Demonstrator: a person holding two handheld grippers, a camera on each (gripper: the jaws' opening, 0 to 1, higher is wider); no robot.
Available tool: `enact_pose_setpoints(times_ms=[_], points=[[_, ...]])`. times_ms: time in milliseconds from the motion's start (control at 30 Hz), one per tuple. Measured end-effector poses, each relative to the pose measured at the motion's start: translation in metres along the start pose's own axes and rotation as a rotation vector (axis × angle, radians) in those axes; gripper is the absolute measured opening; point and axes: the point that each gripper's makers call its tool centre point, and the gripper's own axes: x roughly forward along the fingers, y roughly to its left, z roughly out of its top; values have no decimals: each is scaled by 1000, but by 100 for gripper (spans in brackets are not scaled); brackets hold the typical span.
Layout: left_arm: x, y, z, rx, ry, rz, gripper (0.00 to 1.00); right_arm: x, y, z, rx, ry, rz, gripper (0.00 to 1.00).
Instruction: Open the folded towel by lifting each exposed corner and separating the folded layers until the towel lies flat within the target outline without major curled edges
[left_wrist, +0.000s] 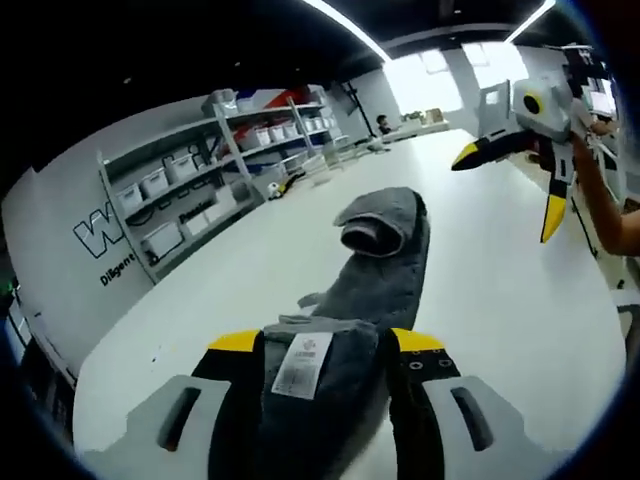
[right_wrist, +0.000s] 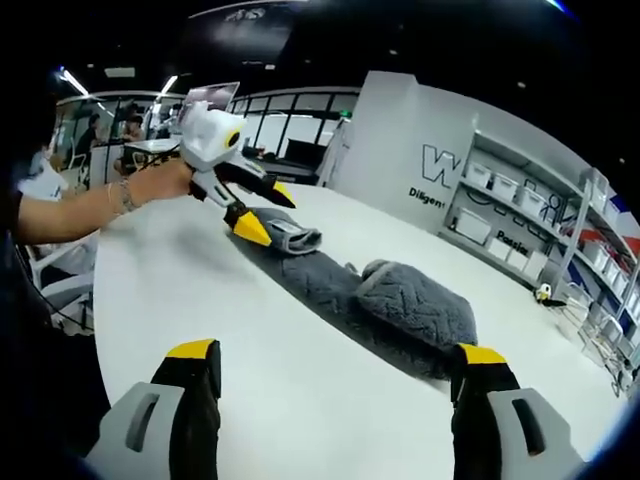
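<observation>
Left gripper (left_wrist: 335, 345) pinches grey towel (left_wrist: 385, 265) on white table (left_wrist: 500, 300) beside shelving (left_wrist: 190, 190).

Large white lettering on the grey wall (left_wrist: 70, 215) begins with a "W", the rest hidden behind the shelves (left_wrist: 190, 190); below it a smaller line starts "Diligen". The towel (left_wrist: 370, 270) carries a white tag (left_wrist: 303, 365) whose print is too small to read.
</observation>
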Motion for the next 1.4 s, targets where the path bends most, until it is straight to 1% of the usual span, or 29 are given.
enact_pose_setpoints(times_ms=[33,67,133,233,267,333,433,567,667,800,867,1033,1233,1300,1367,1400], points=[[1,-2,0,-5,-1,-14,43,0,0,0,1,-3,2,97],[1,-2,1,-5,-3,-15,42,0,0,0,3,-6,3,97],[0,1,1,18,-1,8,39,1,-1,-1,9,-4,4,97],[2,-5,0,-11,0,-29,39,2,1,-1,12,-5,3,96],[2,-6,0,-7,0,-27,39,3,1,-1,11,-5,4,96],[3,-7,-3,11,13,-26,36,3,4,-1,9,-6,7,96],[5,-9,-6,12,19,-37,30,5,6,-1,8,-5,13,96],[9,-13,-12,13,36,-48,28,6,8,-2,7,-1,20,96],[9,-17,-14,19,33,-62,20,6,7,-3,7,0,20,96],[6,-21,-12,24,23,-58,10,5,8,-3,9,-2,20,96],[4,-23,-10,25,16,-56,8,5,8,-4,8,1,21,96],[1,-23,-8,25,6,-41,5,4,8,-3,10,-3,22,95],[-6,-17,0,5,-25,-9,4,5,7,-3,11,-1,22,96],[-11,-11,3,-7,-42,14,4,6,6,-3,9,3,19,96],[-14,-5,5,-40,-52,38,4,6,6,-2,7,3,20,96],[-17,0,9,-59,-78,59,4,6,7,-1,8,1,21,96]])
